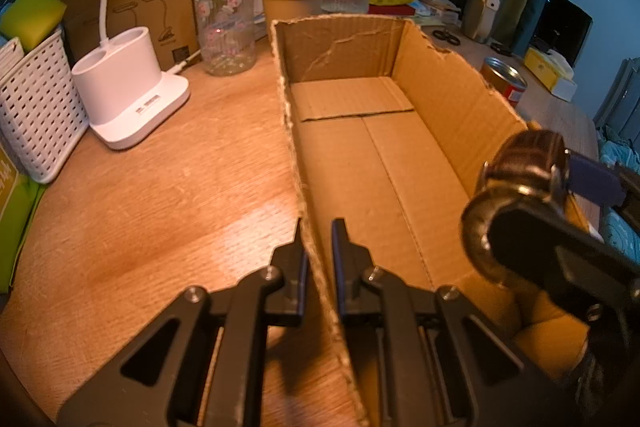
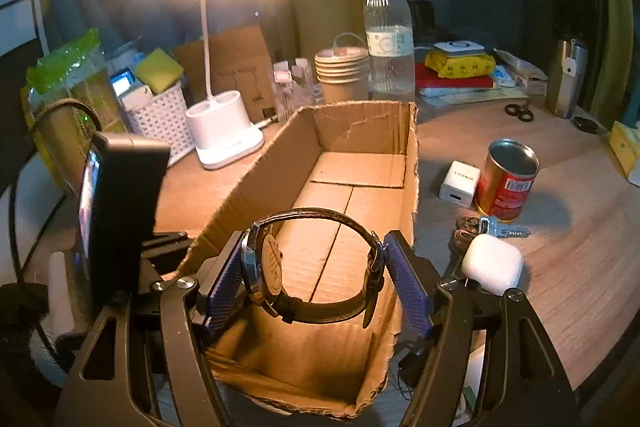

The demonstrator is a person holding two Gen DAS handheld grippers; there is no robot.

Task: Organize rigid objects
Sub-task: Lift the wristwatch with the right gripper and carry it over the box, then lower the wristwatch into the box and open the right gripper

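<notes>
My right gripper (image 2: 314, 275) had its jaws spread wide around a wristwatch (image 2: 312, 263), one blue pad against the case and dial at nine o'clock and the other against the buckle side of the strap loop at three o'clock. The watch stood on edge between them, held by its own hoop, above the near end of the open cardboard box (image 2: 362, 131). My left gripper (image 1: 320, 259) had its jaws shut on the box's side wall, one finger outside and one inside, pinning the box to the counter (image 1: 160, 195).

The step in hand, as I judged it, was to set the watch down inside the box. To do it well I needed to go lower before letting go, since the watch hung clear of the bare floor of the box and a drop could knock the glass. The strap loop was springy, so I thought a slow release best, or it might flick sideways. I meant to keep the left hold firm, because the torn walls looked flimsy and a nudge from my right fingers could shove the box.

Out past the box at two o'clock, in the right wrist view, waited a white earbud case (image 2: 492, 263), keys (image 2: 506, 227), a red can (image 2: 508, 179) and a white charger (image 2: 460, 183). Placing the watch toward the far end would have left room for them.
</notes>
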